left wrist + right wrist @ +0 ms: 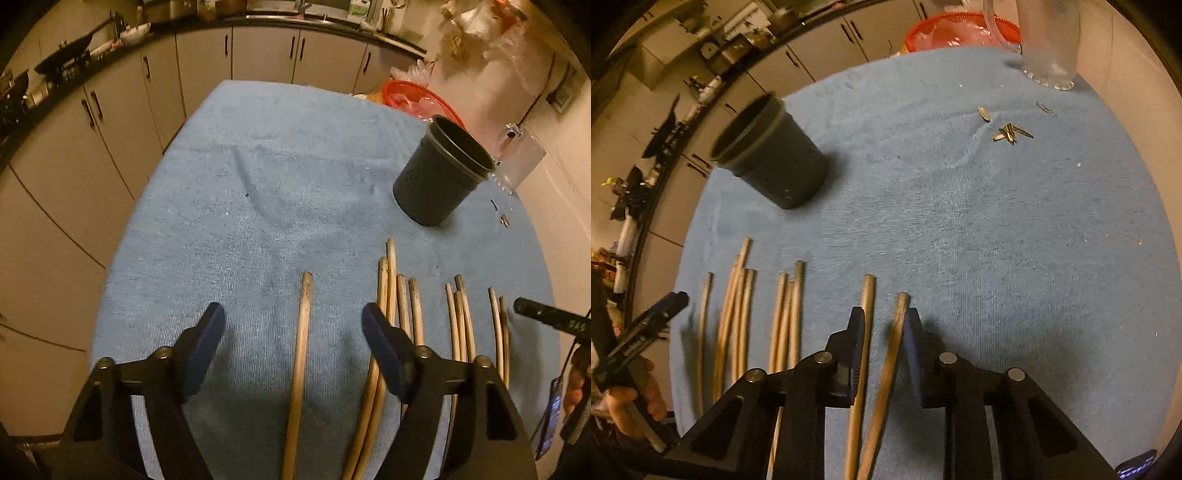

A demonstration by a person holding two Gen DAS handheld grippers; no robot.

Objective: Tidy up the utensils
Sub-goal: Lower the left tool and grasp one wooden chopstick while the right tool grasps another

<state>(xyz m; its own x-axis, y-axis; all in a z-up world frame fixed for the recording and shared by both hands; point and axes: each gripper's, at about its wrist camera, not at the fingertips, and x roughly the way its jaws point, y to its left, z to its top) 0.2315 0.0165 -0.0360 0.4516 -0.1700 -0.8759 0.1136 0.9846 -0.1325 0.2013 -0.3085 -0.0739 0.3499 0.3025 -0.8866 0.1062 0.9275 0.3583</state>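
Note:
Several wooden chopsticks (402, 317) lie side by side on a blue cloth (280, 177). A dark grey holder cup (443, 173) stands upright beyond them. My left gripper (293, 325) is open, its jaws wide on either side of the leftmost chopstick (301, 350), which lies on the cloth. In the right wrist view, my right gripper (884, 328) has its jaws narrowly apart around the two rightmost chopsticks (882, 354); whether the pads press them is unclear. The cup (772, 151) also shows there, far left.
A clear plastic jug (517, 158) and a red basket (417, 98) stand at the cloth's far right. Small metal bits (1010, 133) lie on the cloth near the jug. Kitchen cabinets (122, 110) run along the left and back.

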